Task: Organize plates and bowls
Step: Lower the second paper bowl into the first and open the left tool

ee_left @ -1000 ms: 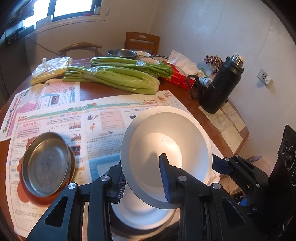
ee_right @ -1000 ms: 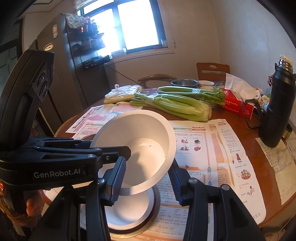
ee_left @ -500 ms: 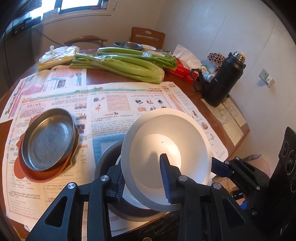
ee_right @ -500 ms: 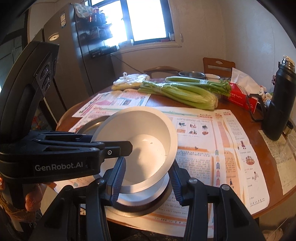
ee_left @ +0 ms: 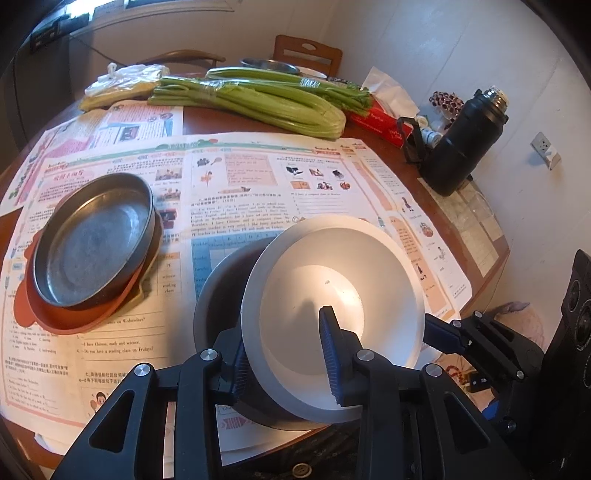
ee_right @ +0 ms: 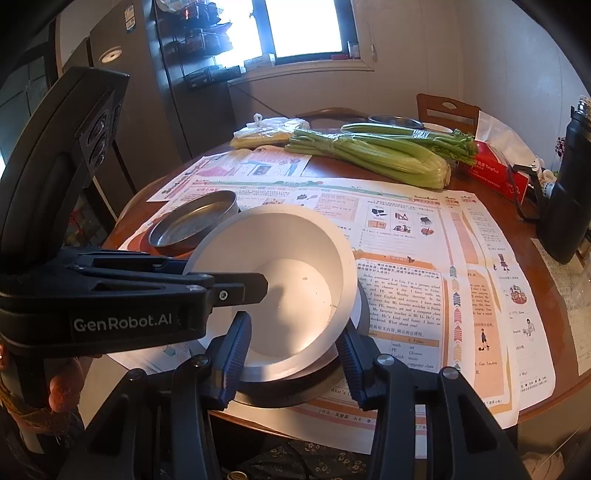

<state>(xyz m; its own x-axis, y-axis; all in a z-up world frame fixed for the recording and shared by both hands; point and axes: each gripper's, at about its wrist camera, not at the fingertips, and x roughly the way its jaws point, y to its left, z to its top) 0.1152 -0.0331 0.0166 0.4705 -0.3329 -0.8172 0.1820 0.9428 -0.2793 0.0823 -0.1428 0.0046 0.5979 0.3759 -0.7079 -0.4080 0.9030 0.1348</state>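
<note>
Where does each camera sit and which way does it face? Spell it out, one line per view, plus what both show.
Left wrist: rides the left tongs, facing across the table toward the black flask and the wall; its own fingers clamp the white bowl by the rim, with the other tongs' tip at the right.
Right wrist: rides the right tongs, facing the window; its fingers straddle the bowl, with the left tongs and a bit of the left hand at the left.
Shared: the bowl, metal pan, celery, flask.

One white bowl [ee_left: 332, 306], two metal pans [ee_left: 94, 240], two celery bundles [ee_left: 258, 103], one flask [ee_left: 461, 144]
</note>
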